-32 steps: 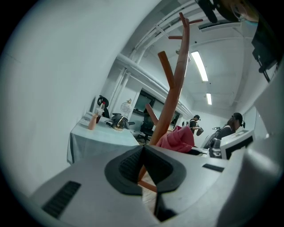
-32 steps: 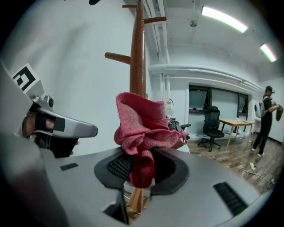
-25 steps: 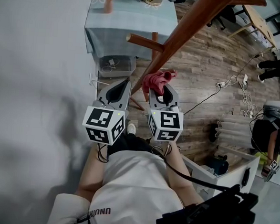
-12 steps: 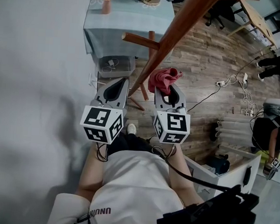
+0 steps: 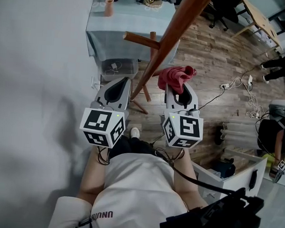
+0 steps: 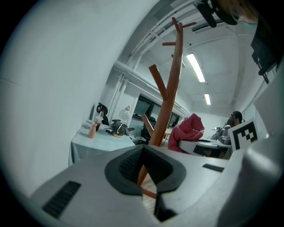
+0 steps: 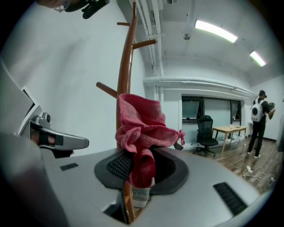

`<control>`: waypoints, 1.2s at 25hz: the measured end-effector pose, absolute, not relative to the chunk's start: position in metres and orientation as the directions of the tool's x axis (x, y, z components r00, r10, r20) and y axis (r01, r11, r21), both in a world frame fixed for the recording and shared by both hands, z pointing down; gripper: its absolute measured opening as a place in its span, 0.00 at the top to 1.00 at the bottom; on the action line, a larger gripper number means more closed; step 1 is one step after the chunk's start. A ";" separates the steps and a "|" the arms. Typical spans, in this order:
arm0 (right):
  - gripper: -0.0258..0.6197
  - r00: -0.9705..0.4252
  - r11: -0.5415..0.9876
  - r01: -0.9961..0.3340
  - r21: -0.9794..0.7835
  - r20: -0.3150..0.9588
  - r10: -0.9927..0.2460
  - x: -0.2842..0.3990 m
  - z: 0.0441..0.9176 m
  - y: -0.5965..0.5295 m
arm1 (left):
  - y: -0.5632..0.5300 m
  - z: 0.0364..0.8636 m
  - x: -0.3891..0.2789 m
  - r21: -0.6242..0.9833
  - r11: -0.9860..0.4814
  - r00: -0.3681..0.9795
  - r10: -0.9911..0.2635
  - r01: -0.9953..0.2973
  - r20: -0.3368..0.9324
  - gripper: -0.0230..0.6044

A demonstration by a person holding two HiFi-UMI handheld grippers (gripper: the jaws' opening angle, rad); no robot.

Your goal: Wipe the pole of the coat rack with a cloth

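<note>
Left gripper (image 6: 143, 151): jaws together, pads meeting, nothing between them. In the head view it sits low, left of the pole.
Right gripper (image 7: 135, 167): jaws clamped on the cloth. It is level with the left gripper, on the other side of the pole.
Cloth (image 7: 143, 126): red, bunched, one fold pinched between the dark pads, the rest standing up above the jaw tips.
Coat rack (image 5: 159, 54): brown wood, standing close to the wall.
Pole (image 5: 173, 34): runs up between the two grippers toward the camera in the head view.
Cloth vs pole: in the head view and the left gripper view the cloth lies just beside the pole, on its right, with a thin gap. In the right gripper view the cloth overlaps the pole, so contact cannot be told there.
Peg (image 5: 139, 39): short wooden branch pointing left off the pole, above the left gripper.
Table (image 5: 134, 25): beyond the rack, draped in pale blue, with a terracotta cup (image 5: 109, 5) near its left edge.
Bin (image 5: 119, 67): clear plastic, under the table.
Floor (image 5: 212, 57): wood planks.
Wall (image 5: 35, 79): plain white, on the left.
Office chair (image 7: 206, 133): black, far side of the room.
</note>
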State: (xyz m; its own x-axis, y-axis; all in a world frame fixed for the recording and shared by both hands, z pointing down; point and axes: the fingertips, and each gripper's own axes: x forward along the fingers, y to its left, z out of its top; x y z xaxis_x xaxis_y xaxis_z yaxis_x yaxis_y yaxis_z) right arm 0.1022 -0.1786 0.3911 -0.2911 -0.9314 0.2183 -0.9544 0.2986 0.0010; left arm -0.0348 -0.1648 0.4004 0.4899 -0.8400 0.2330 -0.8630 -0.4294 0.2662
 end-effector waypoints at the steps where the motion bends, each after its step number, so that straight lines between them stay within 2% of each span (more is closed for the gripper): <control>1: 0.79 -0.292 0.299 -0.954 0.002 0.208 -0.933 0.103 0.387 -0.178 | -0.164 0.396 -0.035 0.262 -0.432 0.490 -0.842 -0.863 0.224 0.94; 14: 0.79 -0.304 0.308 -0.951 0.021 0.110 -0.946 0.104 0.345 -0.173 | -0.158 0.356 -0.027 0.221 -0.471 0.505 -0.852 -0.854 0.136 0.94; 30: 0.79 -0.299 0.302 -0.953 0.036 0.082 -0.951 0.102 0.333 -0.169 | -0.155 0.348 -0.030 0.216 -0.476 0.507 -0.854 -0.853 0.121 0.94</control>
